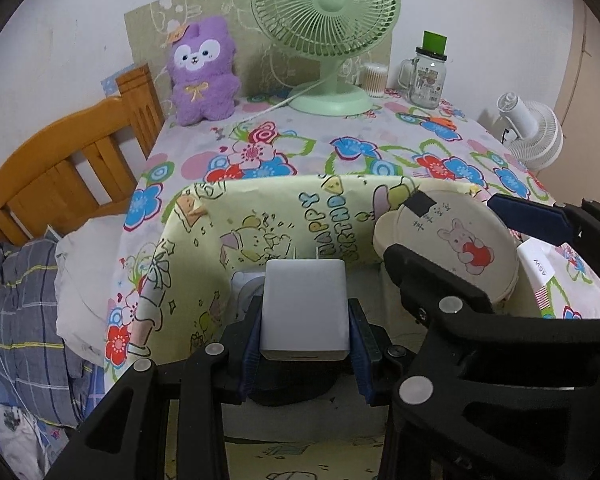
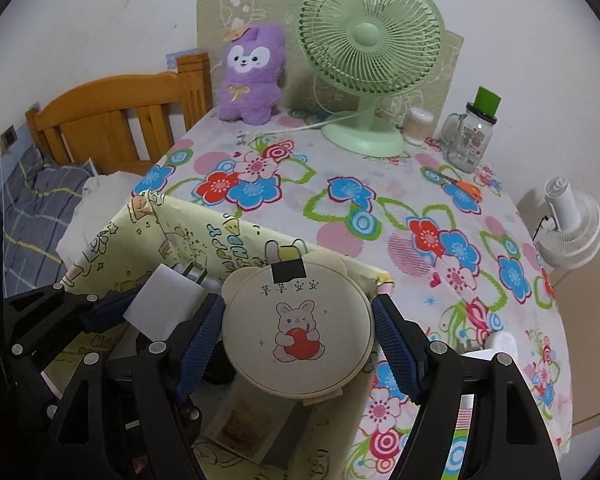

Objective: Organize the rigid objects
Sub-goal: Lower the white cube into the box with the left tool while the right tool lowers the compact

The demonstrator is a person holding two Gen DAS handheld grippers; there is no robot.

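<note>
The left gripper (image 1: 305,320) has its jaws clamped on the white charger (image 1: 304,308) at its flat sides; light, stiff, smooth; the right gripper (image 2: 298,336) has its jaws spanning the round case (image 2: 296,320) by its rim, over the box (image 1: 260,220) at the table's (image 1: 340,152) front edge.

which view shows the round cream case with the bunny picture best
The right wrist view: the round cream case with the bunny picture sits centred between the right tongs, whole lid and bunny print facing the camera. The left wrist view shows it off to the right, tilted and partly covered by a black tong arm.

Left gripper (image 1: 305,334) clamps white charger (image 1: 304,312)
</note>
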